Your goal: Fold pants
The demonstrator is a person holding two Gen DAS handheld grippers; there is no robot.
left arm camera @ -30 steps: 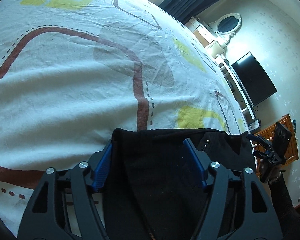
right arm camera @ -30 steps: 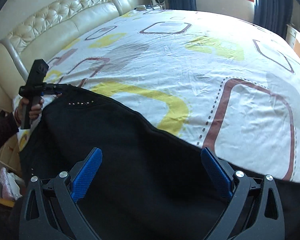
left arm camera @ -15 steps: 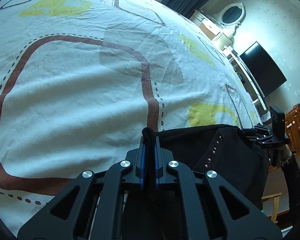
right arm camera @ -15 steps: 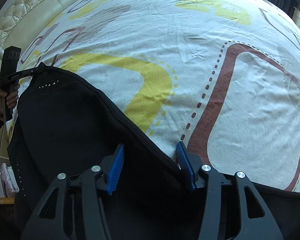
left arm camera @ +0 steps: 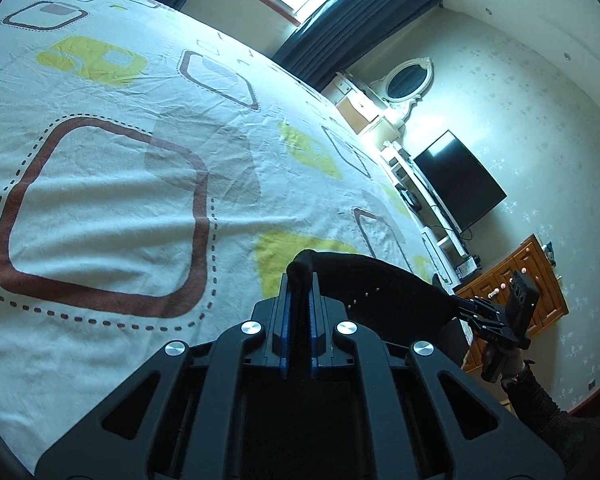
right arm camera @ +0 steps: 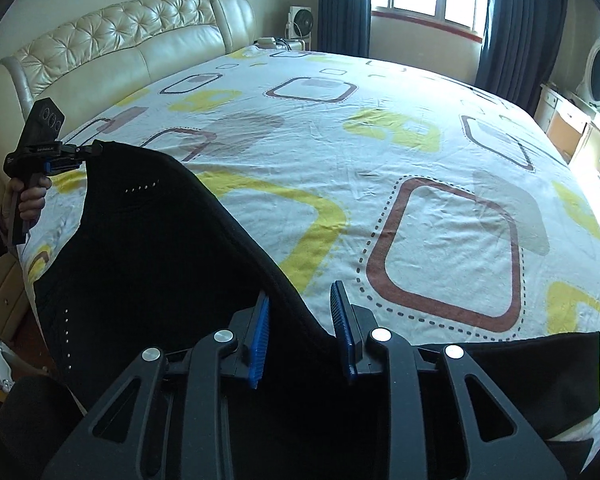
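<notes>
Black pants (right arm camera: 160, 260) with small studs hang stretched between my two grippers over the near edge of the patterned bed sheet (right arm camera: 420, 140). My left gripper (left arm camera: 299, 280) is shut on one bunched edge of the pants (left arm camera: 380, 292) and holds it up off the sheet. It also shows at far left in the right wrist view (right arm camera: 80, 152), with a hand (right arm camera: 32, 200) on its handle. My right gripper (right arm camera: 300, 291) is closing around the pants' upper edge. The fabric lies against the left pad, and a strip of sheet still shows before the right pad. From the left wrist view the right gripper (left arm camera: 460, 306) sits at the pants' far end.
A tufted cream headboard (right arm camera: 120, 40) runs along the bed's left side. A wall television (left arm camera: 460, 184), a wooden cabinet (left arm camera: 540, 292) and a dresser with an oval mirror (left arm camera: 408, 80) stand beyond the bed's right edge. Dark curtains (right arm camera: 344, 0) frame the window.
The left jaws closed on the pants' edge and rose with it. The right jaws narrowed around the other end. The pants' top edge lifted off the sheet between both grippers.
</notes>
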